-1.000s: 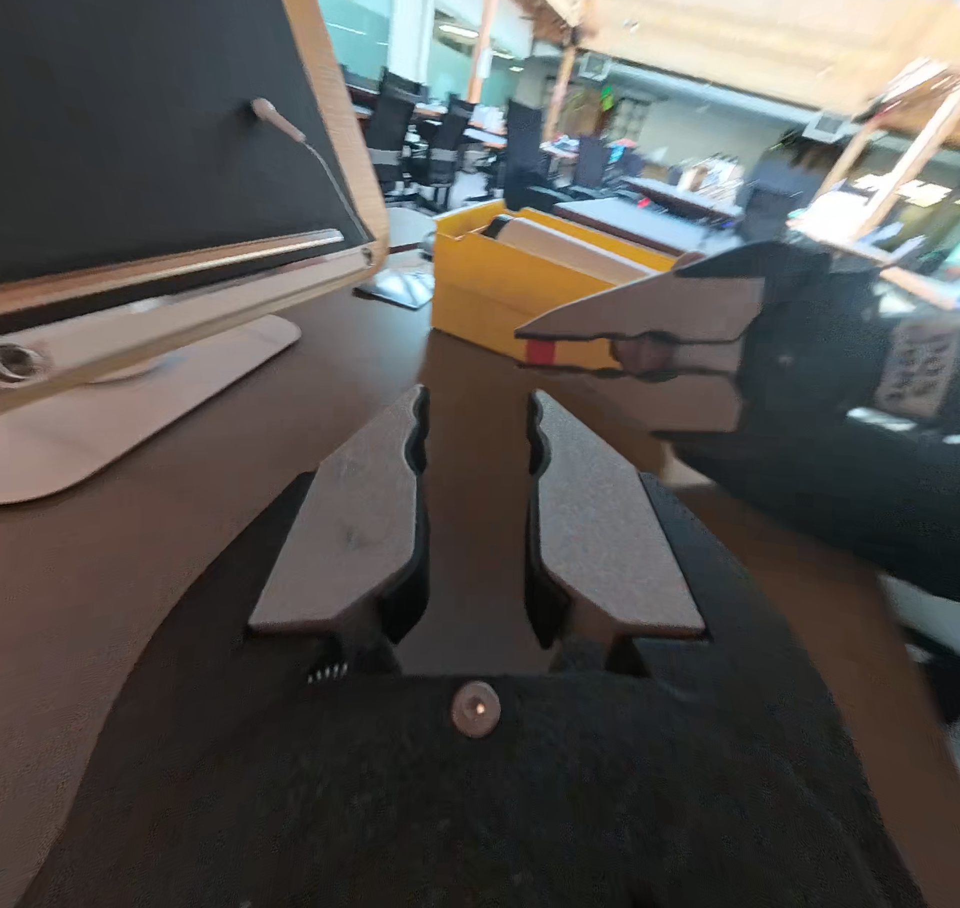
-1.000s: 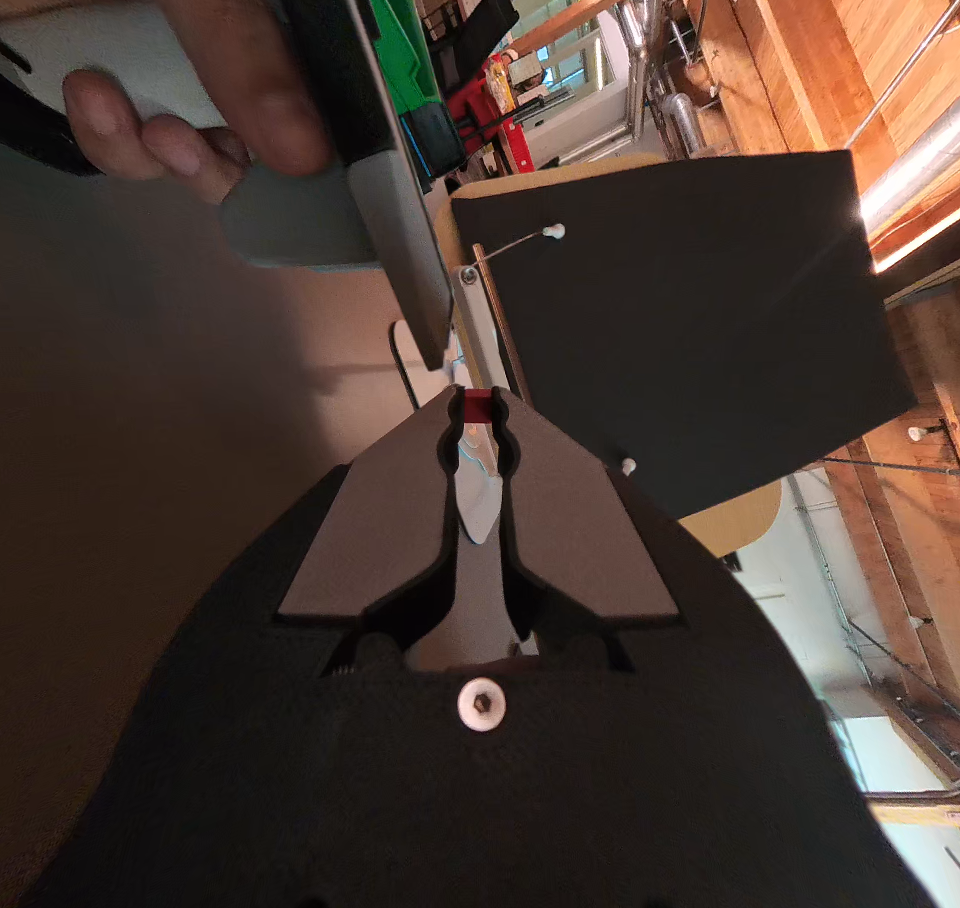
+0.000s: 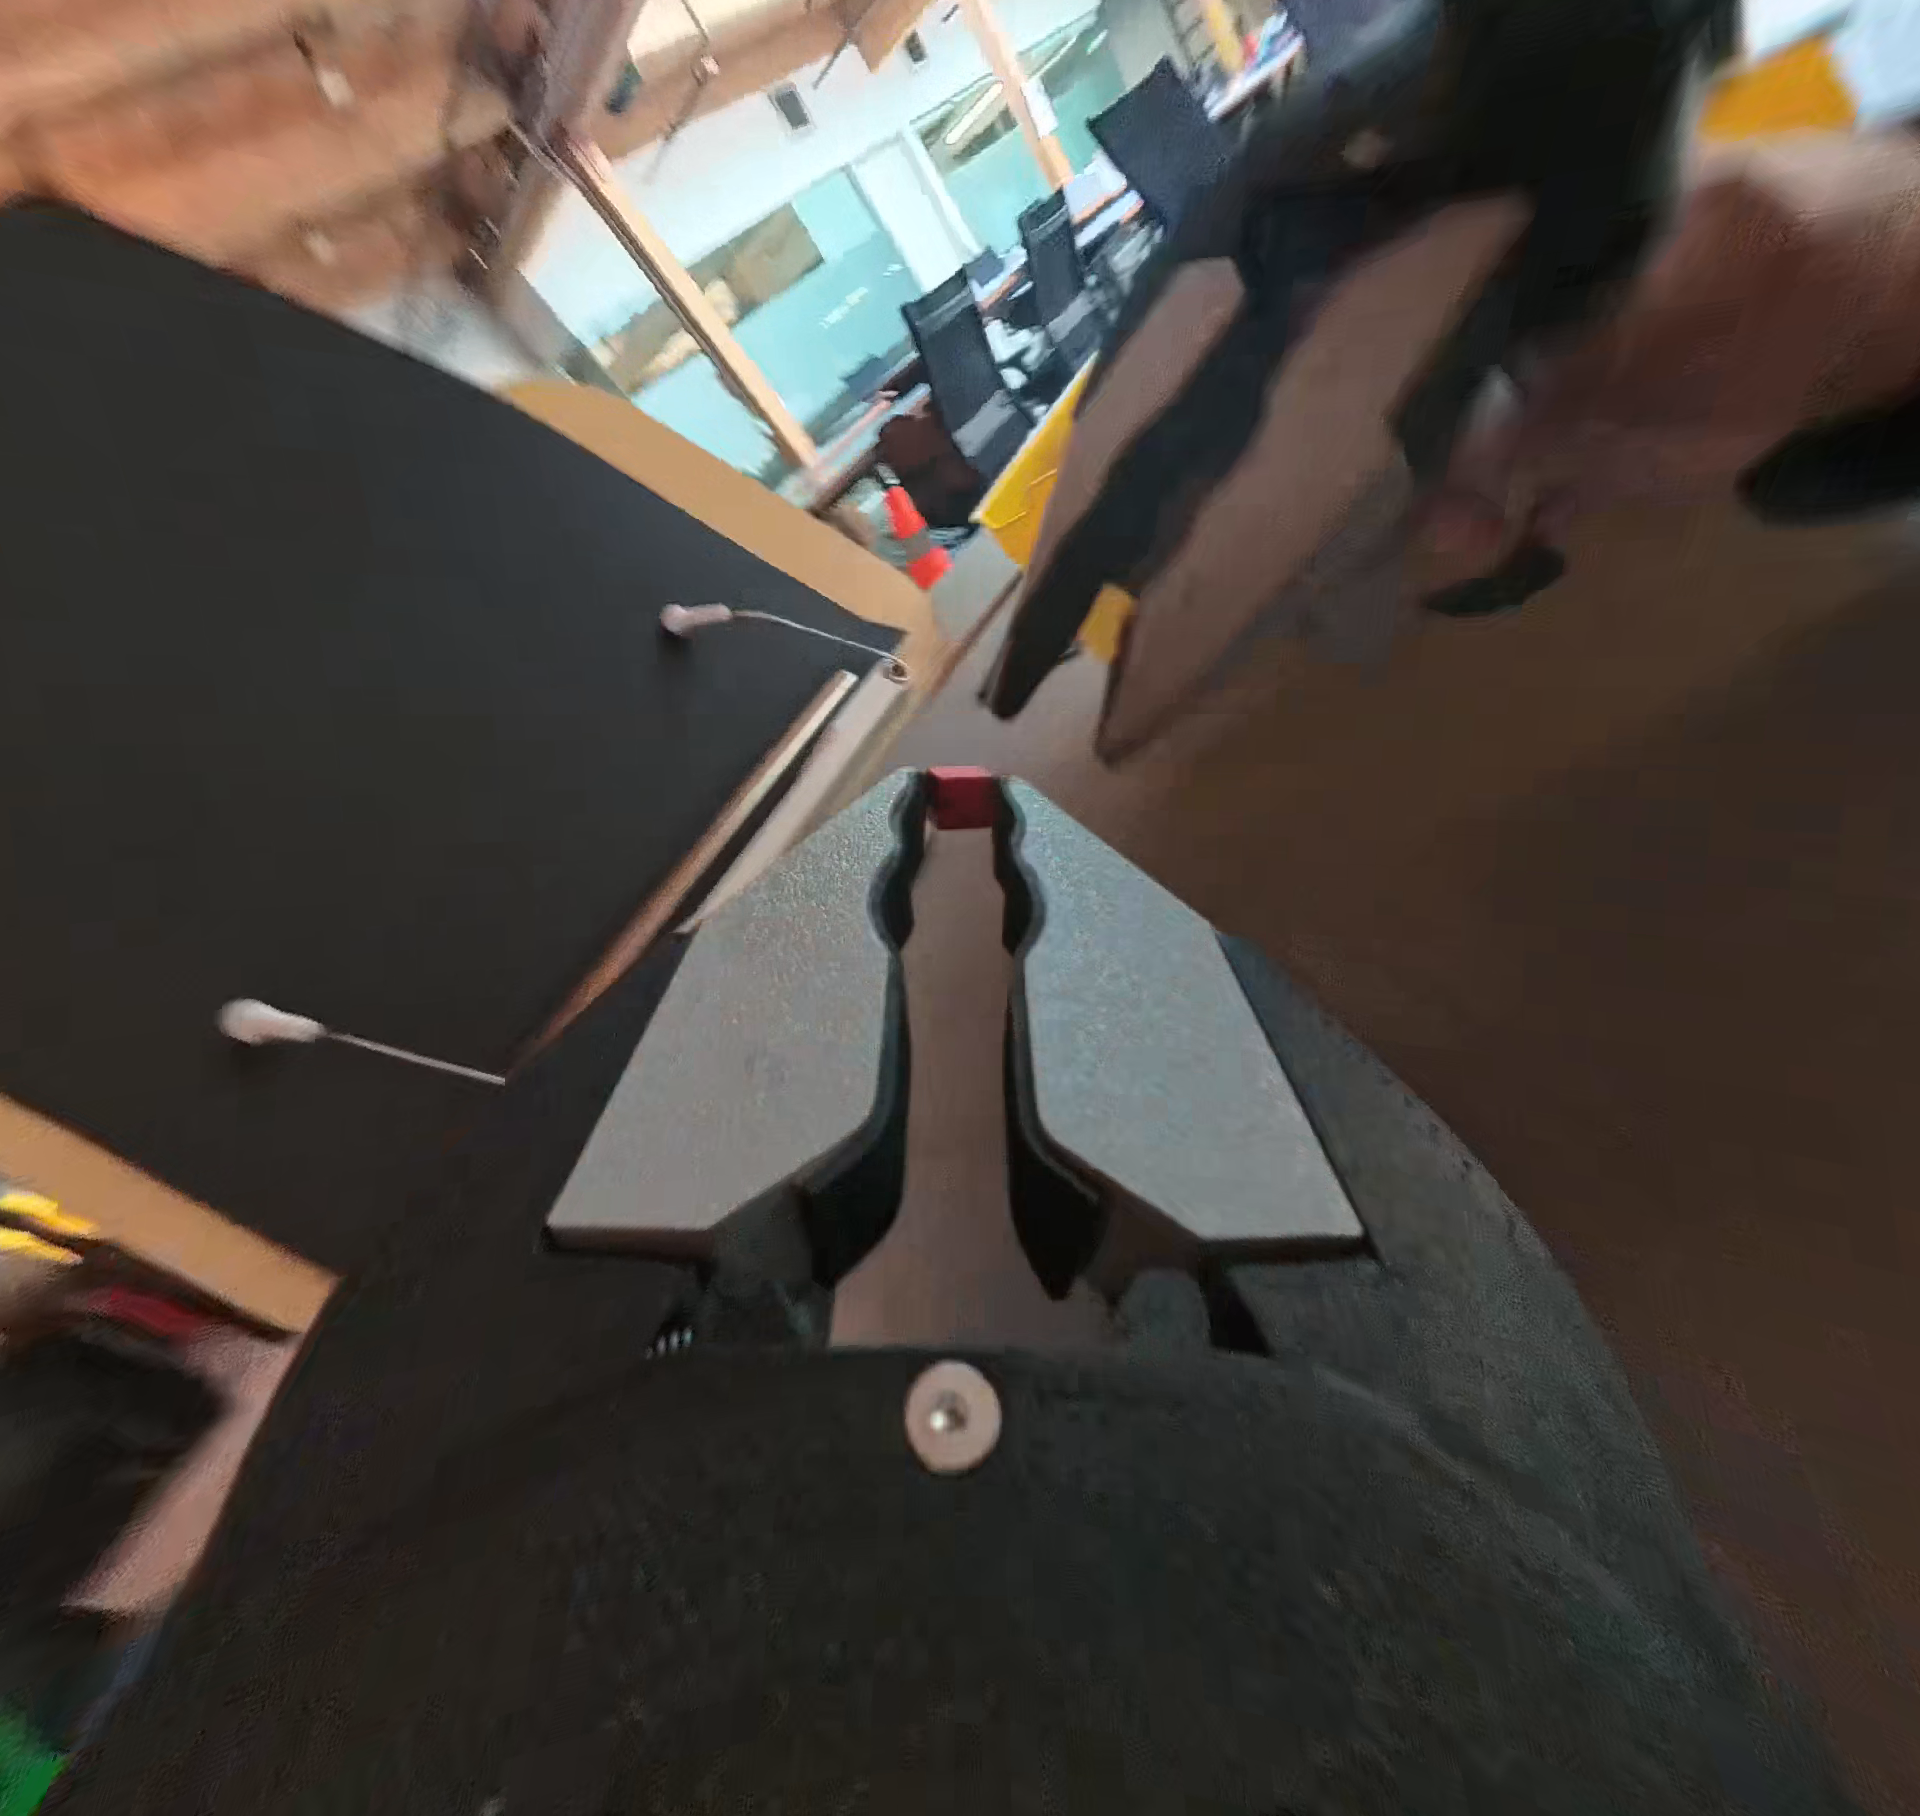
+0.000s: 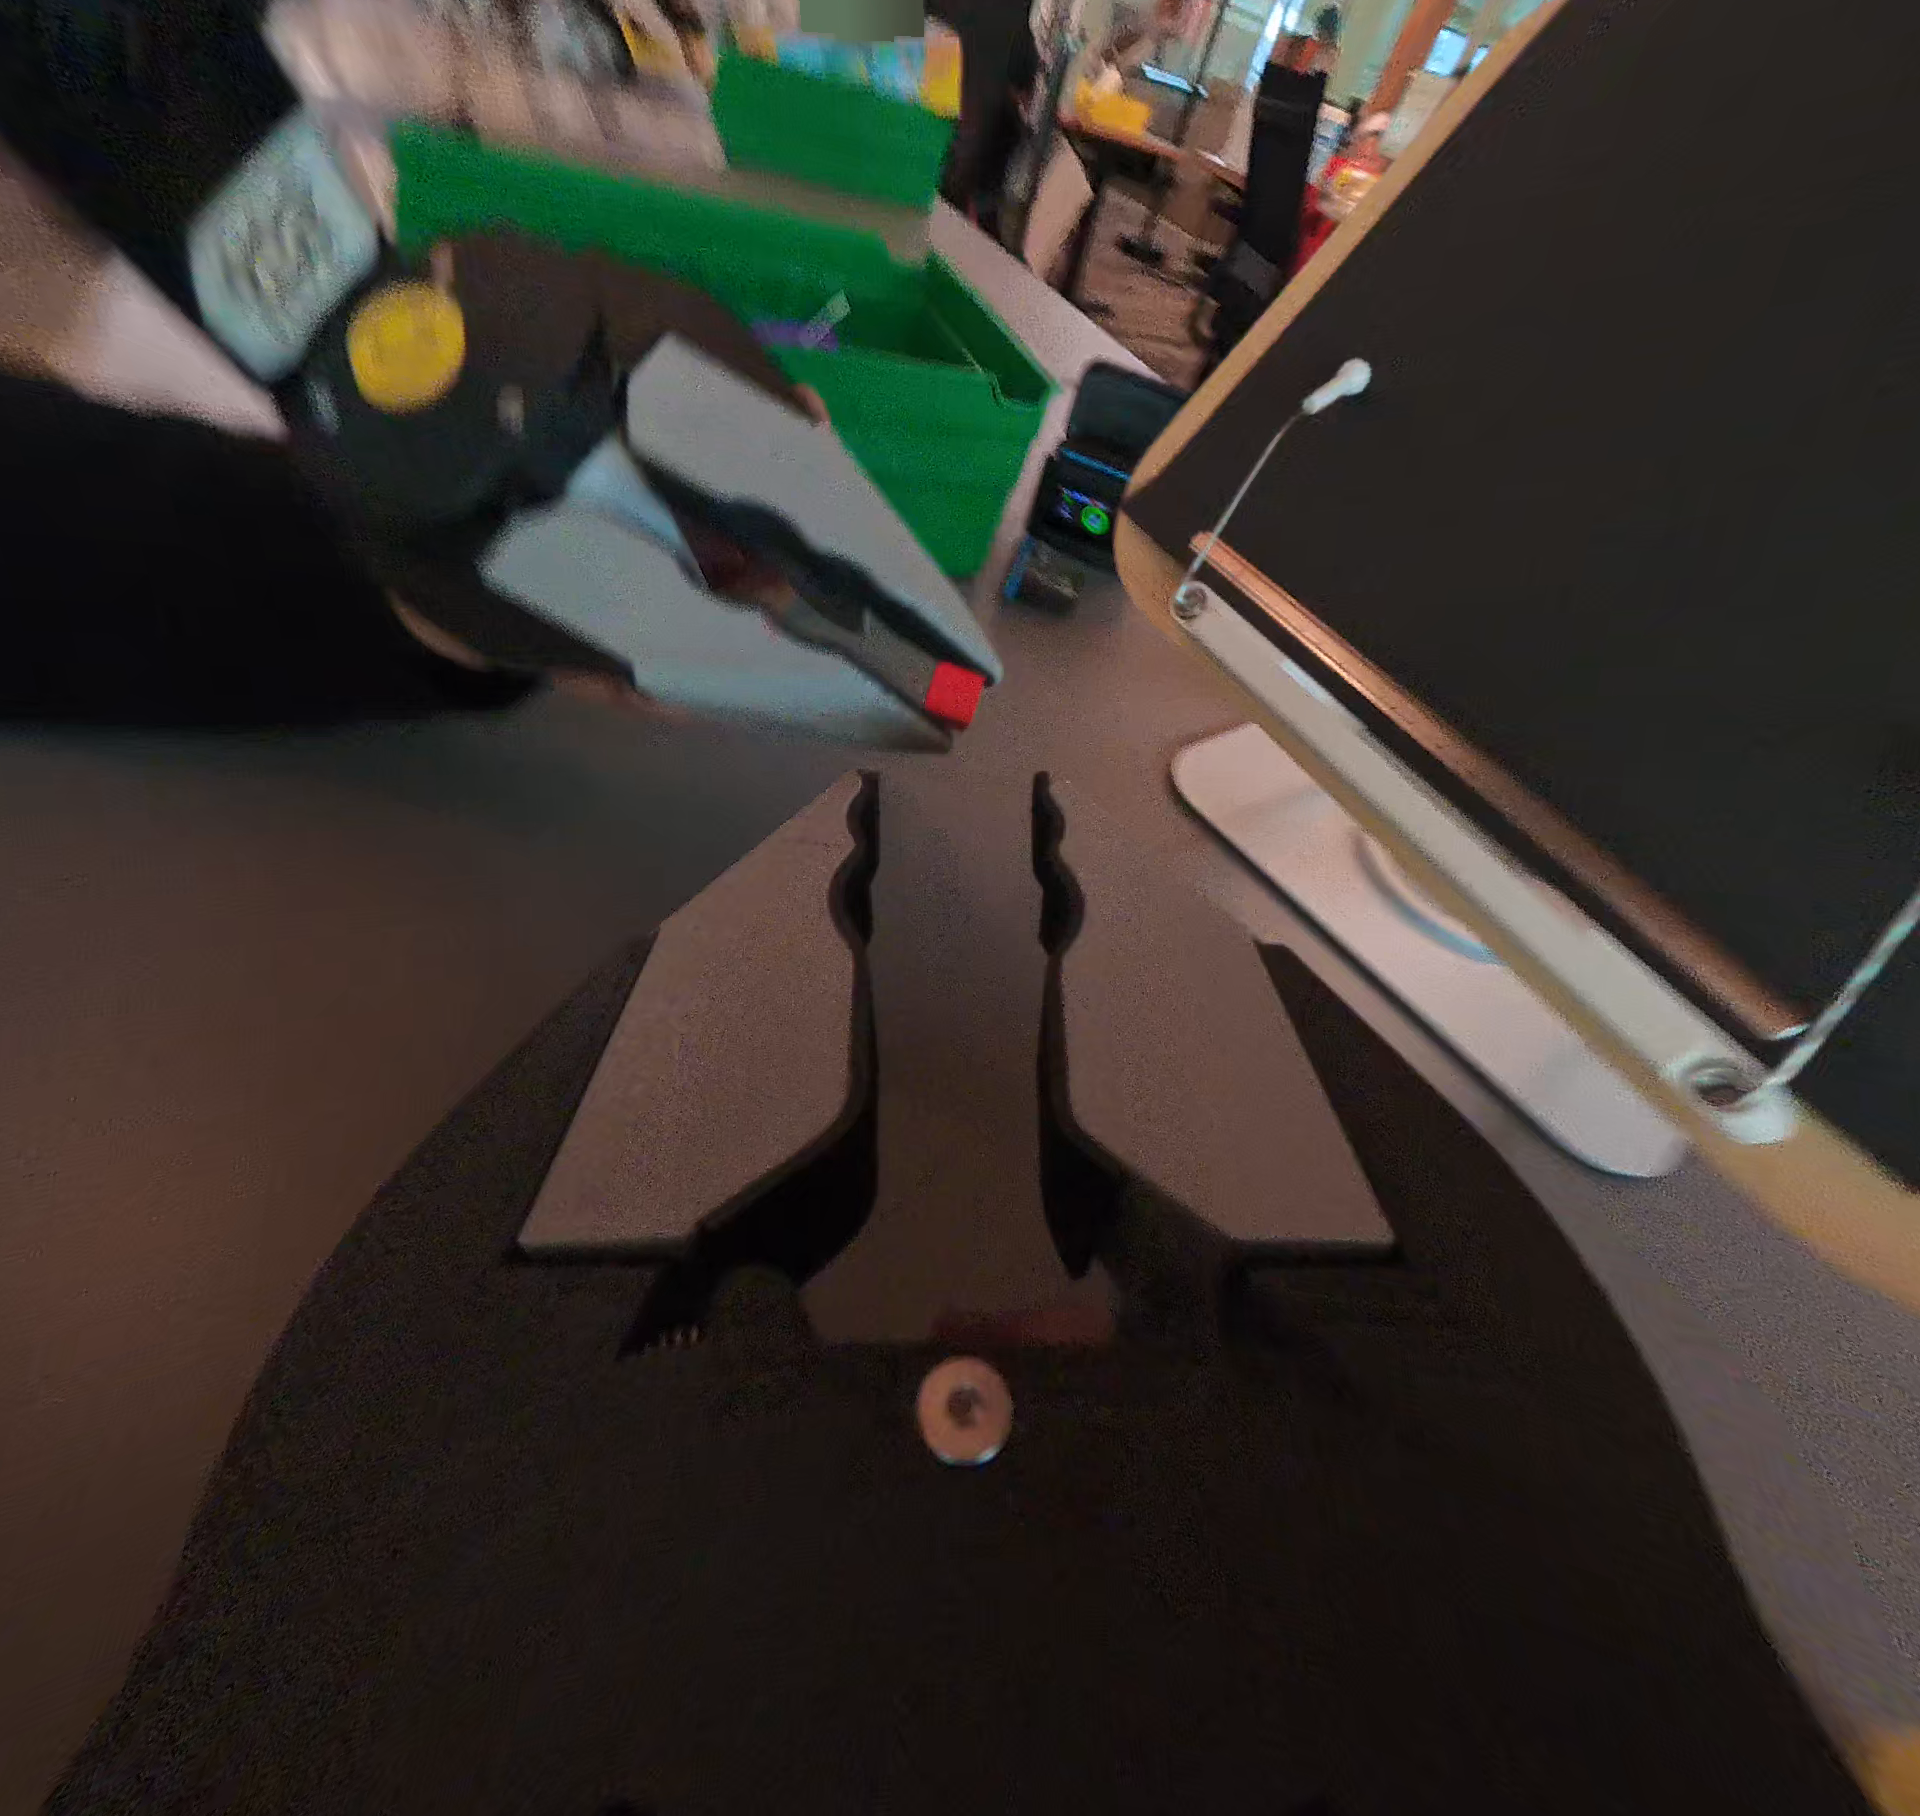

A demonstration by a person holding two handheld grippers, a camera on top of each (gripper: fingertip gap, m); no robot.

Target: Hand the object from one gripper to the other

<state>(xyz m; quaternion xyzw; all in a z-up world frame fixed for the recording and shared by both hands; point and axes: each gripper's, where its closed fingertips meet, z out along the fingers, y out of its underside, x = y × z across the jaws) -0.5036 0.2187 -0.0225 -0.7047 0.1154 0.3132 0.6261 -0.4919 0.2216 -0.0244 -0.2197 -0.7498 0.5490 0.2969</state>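
With the left gripper [image 3: 963, 798] clamped on the red block [image 3: 961, 798] and the right gripper [image 4: 954, 800] empty and spread, draw them apart cleanly, keeping the pinch firm

The left claw [image 3: 961, 800] pinches a small red block [image 3: 958, 796] at its fingertips above the brown bench [image 3: 1507, 935]; the right claw [image 3: 1055, 717] hangs just beyond, blurred.

Small cube [image 3: 963, 798], showing plain bright red. Left gripper [image 3: 963, 836] wearing flat grey finger faces on a speckled black body. Right gripper [image 4: 954, 810] showing the same grey on black. Tabletop [image 3: 1558, 1039] appearing dark brown. Upright board [image 4: 1662, 395] showing matt black with a tan wooden edge. Plastic bins [image 4: 883, 353] glowing solid green. Round sticker [image 4: 405, 345] showing yellow.
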